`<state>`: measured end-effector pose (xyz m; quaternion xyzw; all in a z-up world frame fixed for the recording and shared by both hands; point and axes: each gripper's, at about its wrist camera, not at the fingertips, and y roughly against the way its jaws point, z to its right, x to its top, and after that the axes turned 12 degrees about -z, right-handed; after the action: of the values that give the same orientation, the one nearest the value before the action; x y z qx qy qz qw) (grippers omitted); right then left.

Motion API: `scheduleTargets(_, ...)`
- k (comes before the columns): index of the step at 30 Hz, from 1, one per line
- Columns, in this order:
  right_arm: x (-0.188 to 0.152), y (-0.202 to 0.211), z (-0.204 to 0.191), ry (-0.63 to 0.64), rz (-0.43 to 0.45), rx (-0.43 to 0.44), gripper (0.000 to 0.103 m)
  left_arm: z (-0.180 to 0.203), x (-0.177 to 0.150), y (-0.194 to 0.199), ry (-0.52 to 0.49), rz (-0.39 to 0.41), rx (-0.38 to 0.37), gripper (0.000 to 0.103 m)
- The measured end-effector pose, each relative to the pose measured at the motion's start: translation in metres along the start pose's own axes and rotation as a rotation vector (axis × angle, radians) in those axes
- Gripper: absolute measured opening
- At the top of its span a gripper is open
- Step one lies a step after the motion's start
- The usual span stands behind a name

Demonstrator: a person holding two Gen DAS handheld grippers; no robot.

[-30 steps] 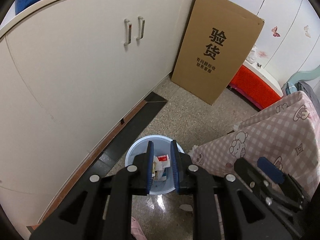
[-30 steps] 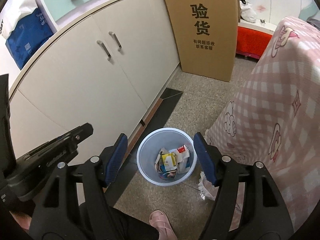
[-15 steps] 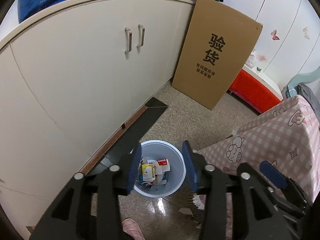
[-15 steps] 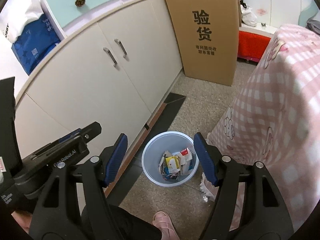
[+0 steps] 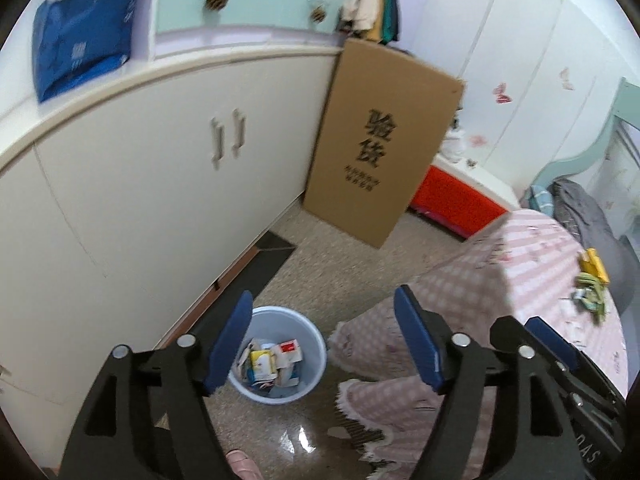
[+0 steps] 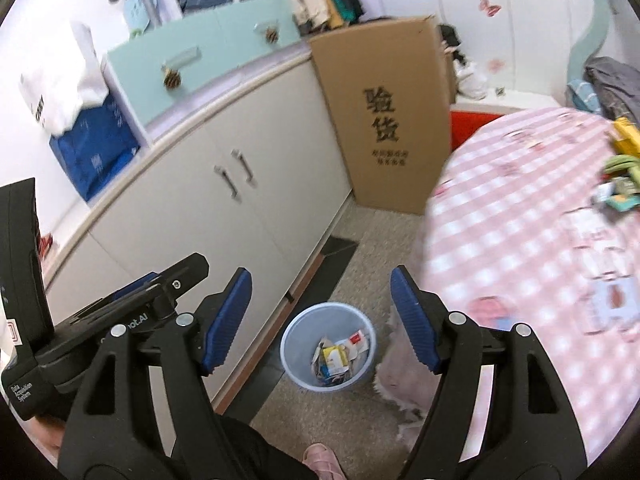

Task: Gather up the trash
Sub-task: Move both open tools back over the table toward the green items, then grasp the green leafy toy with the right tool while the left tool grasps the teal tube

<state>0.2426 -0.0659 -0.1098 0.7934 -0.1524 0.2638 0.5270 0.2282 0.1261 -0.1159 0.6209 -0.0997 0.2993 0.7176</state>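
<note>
A light blue bin (image 5: 280,354) (image 6: 329,350) stands on the floor by the cabinet, holding several paper and wrapper scraps. My left gripper (image 5: 322,344) is open and empty, high above the bin. My right gripper (image 6: 322,322) is open and empty, also high above it. Yellow and green trash scraps (image 5: 592,284) (image 6: 620,178) lie on the pink checked tablecloth at the far right, well away from both grippers. A pink and white card (image 6: 612,300) lies on the cloth nearer the right gripper.
A cream cabinet (image 5: 160,184) runs along the left. A tall cardboard box (image 5: 380,160) leans at its far end. The pink-clothed table (image 6: 520,240) fills the right. A red box (image 5: 452,196) sits behind. A pink slipper (image 6: 320,458) shows below.
The left gripper has opened wide from nearly shut. Both grippers have risen and tilted up, so the bin looks smaller and the table top with its scraps has come into view.
</note>
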Motion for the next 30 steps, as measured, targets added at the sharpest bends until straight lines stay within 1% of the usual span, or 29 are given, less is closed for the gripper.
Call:
scheduleTargets(2,-0.001,0.019,0.015,-0.02,0.028,-0.015,0.072,0.022,-0.002,0.009,-0.034,0.017,-0.018,0.076)
scheduleTargets(5,-0.003,0.047,0.043,-0.055,0.075,-0.045,0.072,0.055,-0.007,0.017,-0.097,0.022,-0.043,0.078)
scheduleTargets(9,-0.007,0.079,0.087,-0.112,0.121,-0.094,0.072,0.113,-0.016,0.02,-0.218,0.021,-0.072,0.078)
scheduleTargets(12,-0.012,0.105,0.132,-0.179,0.157,-0.144,0.072,0.156,-0.02,0.02,-0.292,0.016,-0.089,0.079)
scheduleTargets(15,-0.012,0.124,0.173,-0.242,0.183,-0.189,0.072,0.2,-0.023,0.017,-0.363,-0.002,-0.125,0.079)
scheduleTargets(18,-0.011,0.136,0.212,-0.3,0.193,-0.225,0.072,0.235,-0.024,0.012,-0.412,-0.012,-0.147,0.079)
scheduleTargets(21,-0.005,0.138,0.249,-0.352,0.183,-0.254,0.072,0.266,-0.023,0.004,-0.439,-0.011,-0.155,0.079)
scheduleTargets(24,0.005,0.13,0.276,-0.377,0.152,-0.244,0.072,0.289,-0.019,-0.007,-0.448,-0.006,-0.151,0.079)
scheduleTargets(27,0.016,0.117,0.297,-0.383,0.113,-0.224,0.072,0.307,-0.009,-0.02,-0.457,-0.013,-0.144,0.079)
scheduleTargets(30,0.028,0.102,0.311,-0.384,0.086,-0.223,0.072,0.321,0.001,-0.034,-0.456,-0.032,-0.157,0.079)
